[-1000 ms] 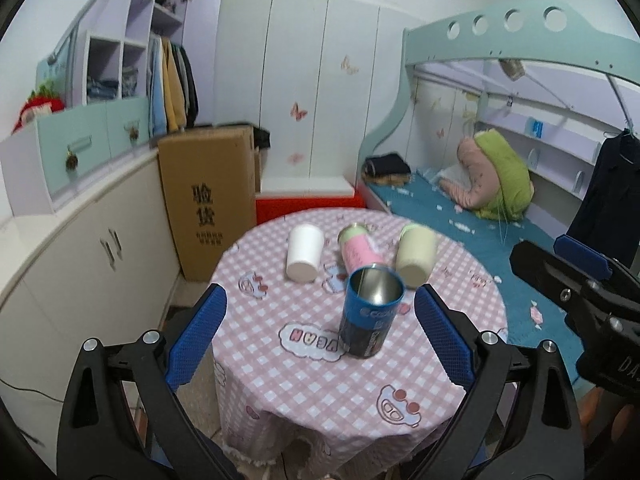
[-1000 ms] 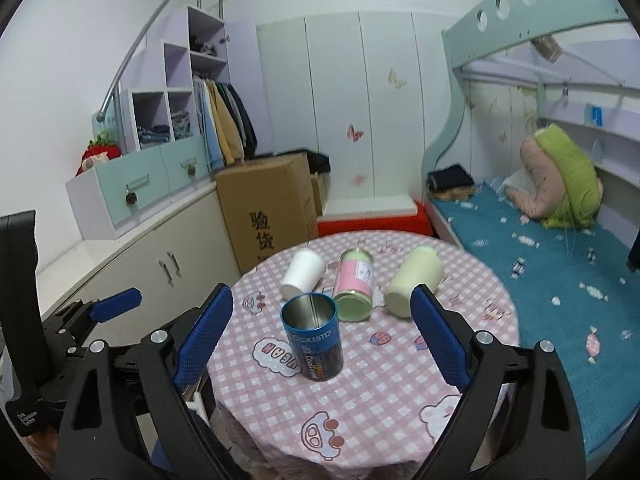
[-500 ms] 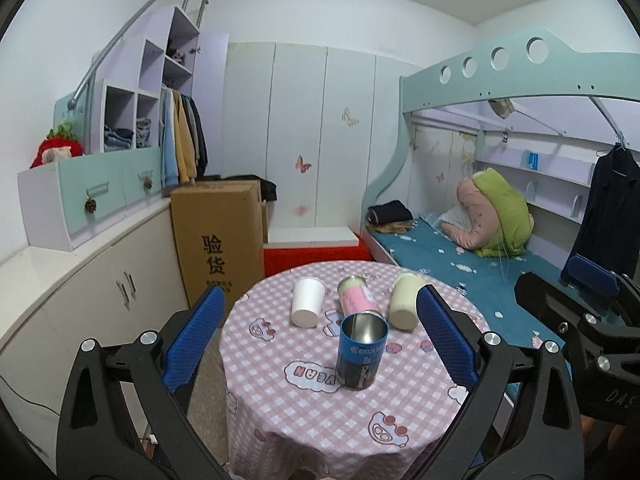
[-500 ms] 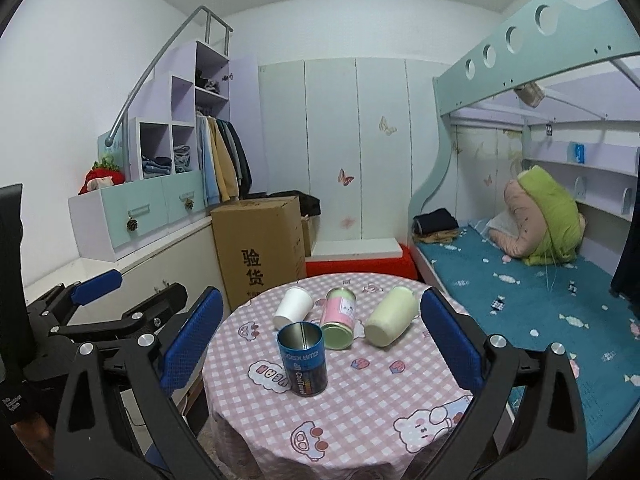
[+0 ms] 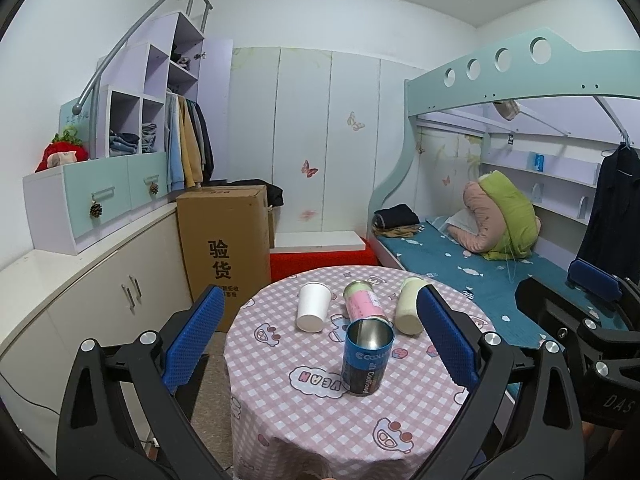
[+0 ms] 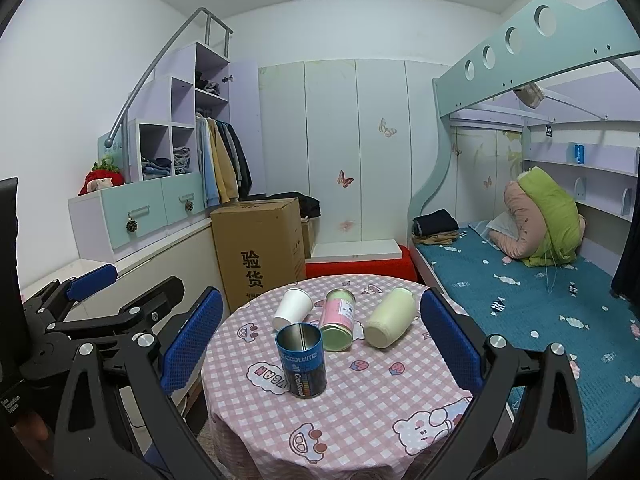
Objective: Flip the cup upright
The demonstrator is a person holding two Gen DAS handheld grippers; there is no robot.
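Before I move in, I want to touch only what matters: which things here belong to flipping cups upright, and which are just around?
Job: white cup, pink cup, pale green cup, all lying on their sides; blue cup, upright.

Lying about: cardboard box, checked tablecloth, bed.

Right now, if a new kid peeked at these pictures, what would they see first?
Probably the shiny blue cup standing upright near the middle of the round pink checkered table, mouth open to the ceiling. Just behind it sit a white cup upside down, and a pink cup and a pale green cup lying on their sides. Both open grippers, left and right, frame the table without touching anything.
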